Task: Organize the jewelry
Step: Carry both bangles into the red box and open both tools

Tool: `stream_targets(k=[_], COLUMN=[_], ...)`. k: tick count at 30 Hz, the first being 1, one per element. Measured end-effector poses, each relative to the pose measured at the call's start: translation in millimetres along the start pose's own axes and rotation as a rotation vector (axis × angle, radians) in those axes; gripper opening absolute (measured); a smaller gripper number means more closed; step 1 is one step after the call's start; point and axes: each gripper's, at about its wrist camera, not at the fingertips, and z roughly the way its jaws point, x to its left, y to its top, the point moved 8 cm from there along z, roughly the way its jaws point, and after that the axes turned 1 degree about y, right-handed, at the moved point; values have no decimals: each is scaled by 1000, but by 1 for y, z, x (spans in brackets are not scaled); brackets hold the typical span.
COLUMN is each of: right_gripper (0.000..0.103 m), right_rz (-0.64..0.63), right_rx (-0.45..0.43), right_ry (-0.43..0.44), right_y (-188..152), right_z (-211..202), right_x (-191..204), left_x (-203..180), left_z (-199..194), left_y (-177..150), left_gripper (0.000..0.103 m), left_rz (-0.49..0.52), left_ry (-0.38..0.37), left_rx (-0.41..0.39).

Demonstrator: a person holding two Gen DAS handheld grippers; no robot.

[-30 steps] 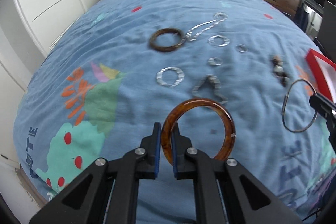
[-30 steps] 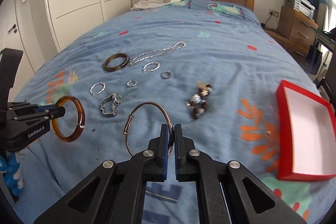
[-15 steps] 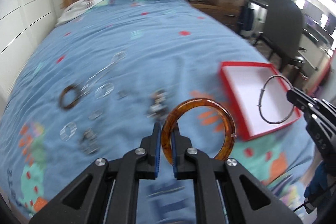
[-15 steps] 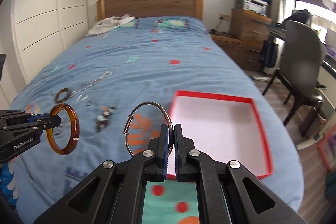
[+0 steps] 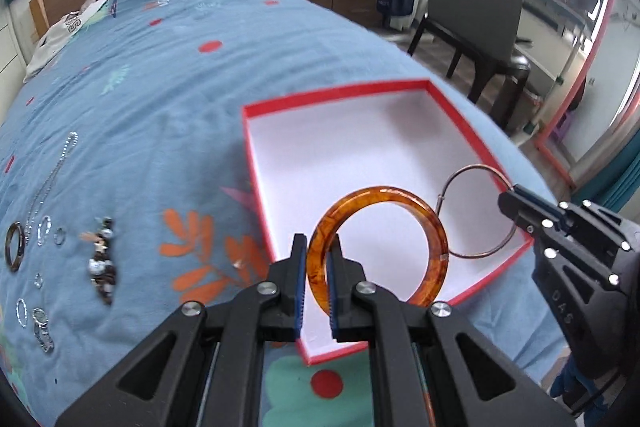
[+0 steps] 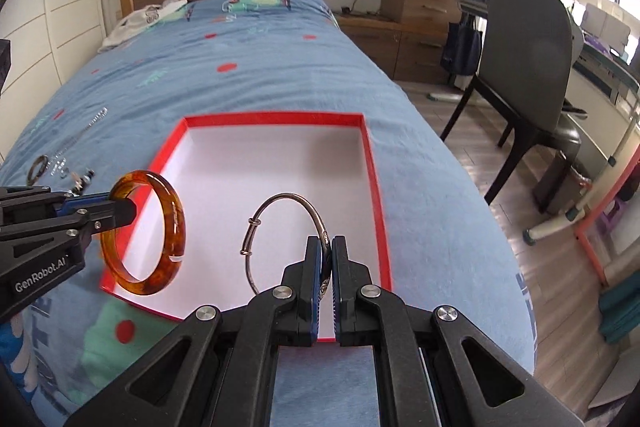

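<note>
1. Left gripper [image 5: 317, 279]: jaws clamped on the amber bangle [image 5: 376, 247], gripped at the ring's 9 o'clock side in the left wrist view. The bangle is held on edge above the near-left corner of the red tray [image 5: 256, 151].
2. Right gripper [image 6: 327, 279]: jaws clamped on the thin silver bangle [image 6: 286, 227], pinched at its lower right arc. It hangs over the tray's white floor, toward the near edge.
3. Tray status: lying on the blue bedspread [image 6: 260, 67]; nothing is in it.
4. Remaining jewelry [image 5: 100, 267]: a chain, rings, a dark bangle and a beaded piece lie at 9 o'clock of the tray in the left wrist view, well apart from it.
5. Step in hand, by judgement: deposit both bangles in the tray.
6. Recommended practice: lower each ring close to the floor before opening the jaws, so neither bounces out or rolls over the low rim.
7. Keep the two rings apart; place the amber one toward 10 o'clock and the silver one toward 2 o'clock.
</note>
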Motion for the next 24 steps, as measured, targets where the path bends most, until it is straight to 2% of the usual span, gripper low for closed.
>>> stream_targets(k=[10,24], right_gripper=[5,4], right_rz=[12,-17], right_rx=[40,88], right_ry=[-16,-31], right_y=[-15,-24], right_z=[14,22], right_x=[-11,-12], left_x=[-6,-11], left_z=[32,38], left_y=[-21,-26], left_gripper=[8,10], left_rz=[44,83], left_ry=[82,131], left_rx=[62,38])
